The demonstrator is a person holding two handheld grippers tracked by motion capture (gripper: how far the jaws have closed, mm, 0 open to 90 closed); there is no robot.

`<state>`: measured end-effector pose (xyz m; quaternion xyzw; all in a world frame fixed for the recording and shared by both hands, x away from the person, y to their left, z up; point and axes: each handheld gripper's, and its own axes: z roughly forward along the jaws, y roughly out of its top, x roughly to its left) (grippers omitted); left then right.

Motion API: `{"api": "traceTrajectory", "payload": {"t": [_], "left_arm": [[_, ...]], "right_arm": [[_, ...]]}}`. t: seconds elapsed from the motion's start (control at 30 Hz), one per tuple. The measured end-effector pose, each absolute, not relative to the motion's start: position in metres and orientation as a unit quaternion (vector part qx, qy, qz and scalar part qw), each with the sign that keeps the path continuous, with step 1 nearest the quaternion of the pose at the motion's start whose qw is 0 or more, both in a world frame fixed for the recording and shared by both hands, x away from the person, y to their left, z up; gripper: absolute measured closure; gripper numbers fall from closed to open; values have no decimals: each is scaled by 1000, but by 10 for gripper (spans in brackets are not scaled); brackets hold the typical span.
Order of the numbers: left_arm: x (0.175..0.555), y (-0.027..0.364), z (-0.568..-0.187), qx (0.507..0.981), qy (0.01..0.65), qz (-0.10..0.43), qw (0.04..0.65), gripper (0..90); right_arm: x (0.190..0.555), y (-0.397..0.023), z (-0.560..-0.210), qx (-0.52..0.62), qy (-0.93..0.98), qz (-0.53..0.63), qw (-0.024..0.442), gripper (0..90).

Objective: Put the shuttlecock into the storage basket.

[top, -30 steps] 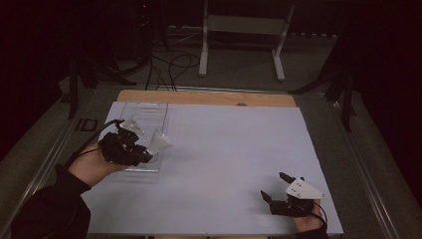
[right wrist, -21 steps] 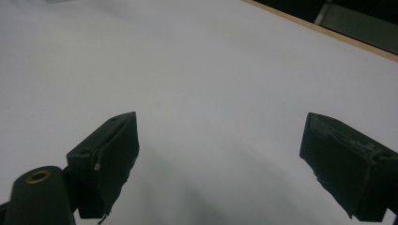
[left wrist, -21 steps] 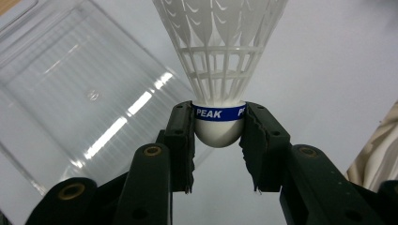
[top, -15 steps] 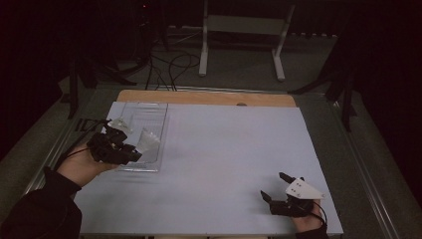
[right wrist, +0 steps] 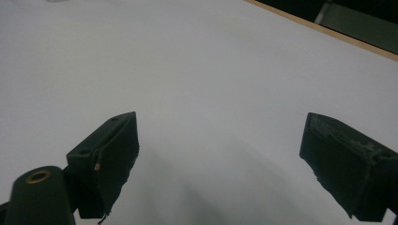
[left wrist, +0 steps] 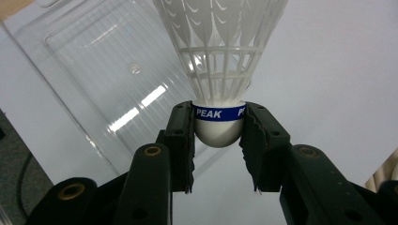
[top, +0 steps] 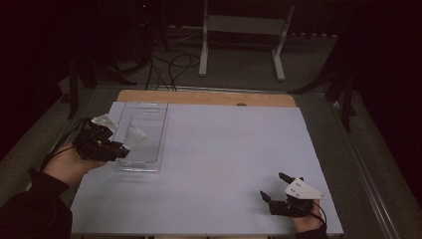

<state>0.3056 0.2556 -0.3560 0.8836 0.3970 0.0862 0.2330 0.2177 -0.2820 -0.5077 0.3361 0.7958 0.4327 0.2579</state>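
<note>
High view: the left gripper (top: 119, 149) hangs at the left edge of the white table (top: 224, 149), just over the near left part of a clear plastic tray (top: 149, 117). Its jaws are clamped on the rounded cork base of a white shuttlecock (top: 133, 134), whose skirt fans out over the tray. In the left gripper view the shuttlecock (left wrist: 219, 70) stands straight up from the left gripper (left wrist: 218, 140), both pads pressed against the blue band marked PEAK, with the ribbed tray (left wrist: 117, 84) lying behind it. The right gripper (top: 274, 191) rests low on the near right corner of the table, well apart from the tray. In the right gripper view its fingers (right wrist: 110, 154) stand wide apart with bare white tabletop between them.
</note>
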Motion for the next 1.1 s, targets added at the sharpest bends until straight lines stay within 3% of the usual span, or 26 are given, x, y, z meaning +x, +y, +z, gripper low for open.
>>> {"api": "traceTrajectory", "payload": {"t": [1.1], "left_arm": [[327,302,-378,863,437,81,242,659]], "right_arm": [[218,-282,-508,336,797,431,256,119]]}}
